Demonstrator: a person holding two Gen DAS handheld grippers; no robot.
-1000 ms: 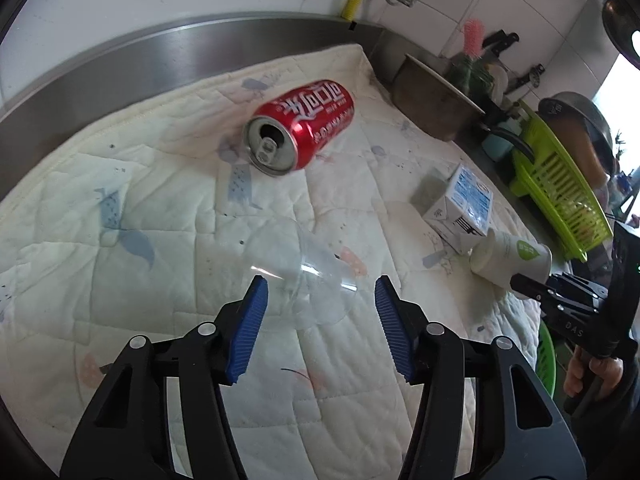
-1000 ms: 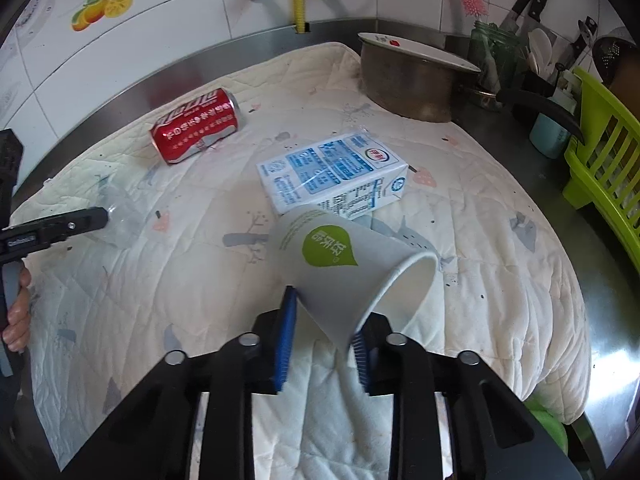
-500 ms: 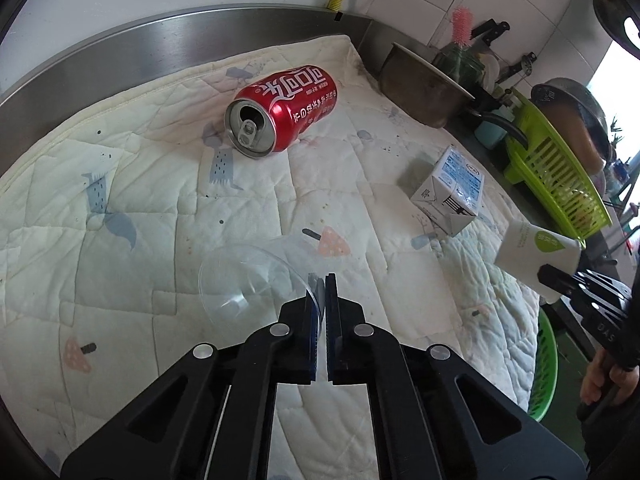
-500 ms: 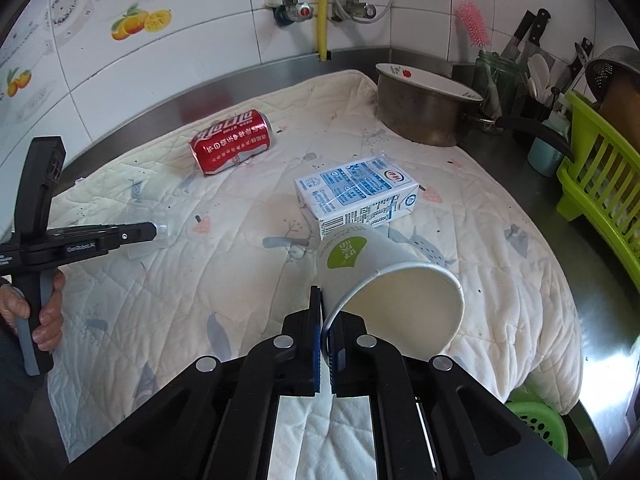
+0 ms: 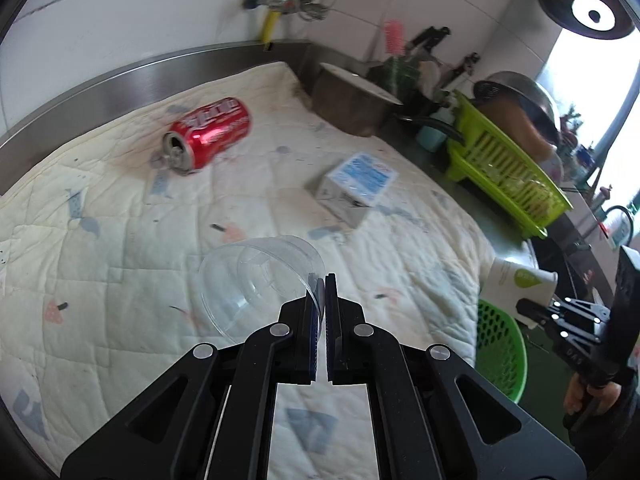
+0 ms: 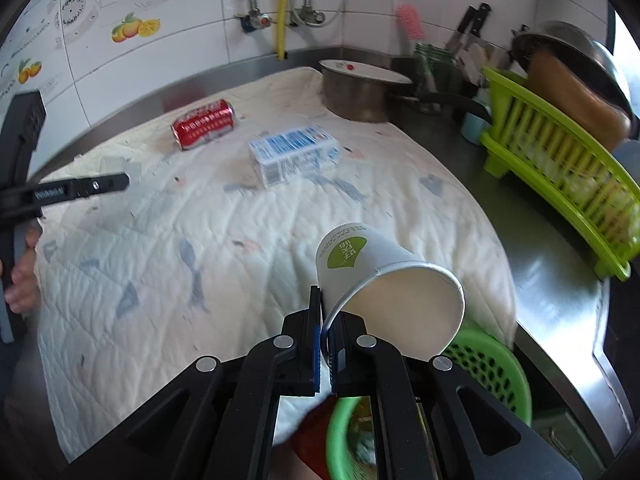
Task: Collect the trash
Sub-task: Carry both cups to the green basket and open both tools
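Trash is in both my grippers: the right gripper (image 6: 326, 340) is clamped on the rim of a paper cup (image 6: 384, 280), and the left gripper (image 5: 322, 300) is pinched on the rim of a clear plastic cup (image 5: 260, 280). What the coming move turns on is the green bin (image 6: 480, 364). In the right view it sits at the bottom of the frame, directly under and just right of the paper cup, whose long axis tilts with the mouth toward the lower right, already over the bin's edge. I judge the right arm far nearer the drop; in the left view the bin (image 5: 500, 348) is at the lower right, beyond the quilt's edge, so the clear cup, held center frame with its mouth toward the lower left, has further to travel. A red can (image 6: 204, 124) lies on its side at the upper left of the quilt (image 6: 160, 260), and a milk carton (image 6: 294, 156) lies flat near the center; both are well apart from either gripper. The quilt covers a steel counter (image 6: 540, 248), with a pot (image 6: 356, 92) and a green dish rack (image 6: 560, 168) toward the upper right, under a tiled wall.
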